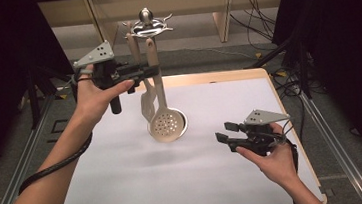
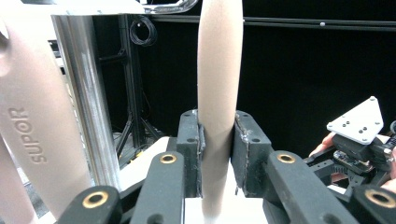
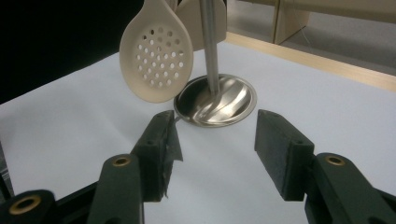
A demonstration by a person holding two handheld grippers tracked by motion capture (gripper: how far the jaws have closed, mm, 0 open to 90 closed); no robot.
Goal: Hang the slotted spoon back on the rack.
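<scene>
A beige skimmer spoon (image 1: 165,122) with a perforated bowl hangs upright beside a metal utensil stand (image 1: 147,26). My left gripper (image 1: 152,70) is shut on its handle (image 2: 218,88); both pads press the handle's sides. The bowl (image 3: 156,58) hovers just above the stand's round metal base (image 3: 233,100). A second beige utensil (image 1: 146,101), a spatula marked SUPOR (image 2: 32,135), hangs behind it. Near the table's right front, my right gripper (image 1: 224,132) is open over the white mat with nothing between its fingers (image 3: 285,151).
The stand's pole (image 3: 209,42) rises from the base at the middle of the white mat (image 1: 126,177). The table's wooden edge (image 1: 291,121) runs along the right. Black curtains and cables surround the table. The right gripper's grey plate (image 2: 359,122) appears in the left gripper view.
</scene>
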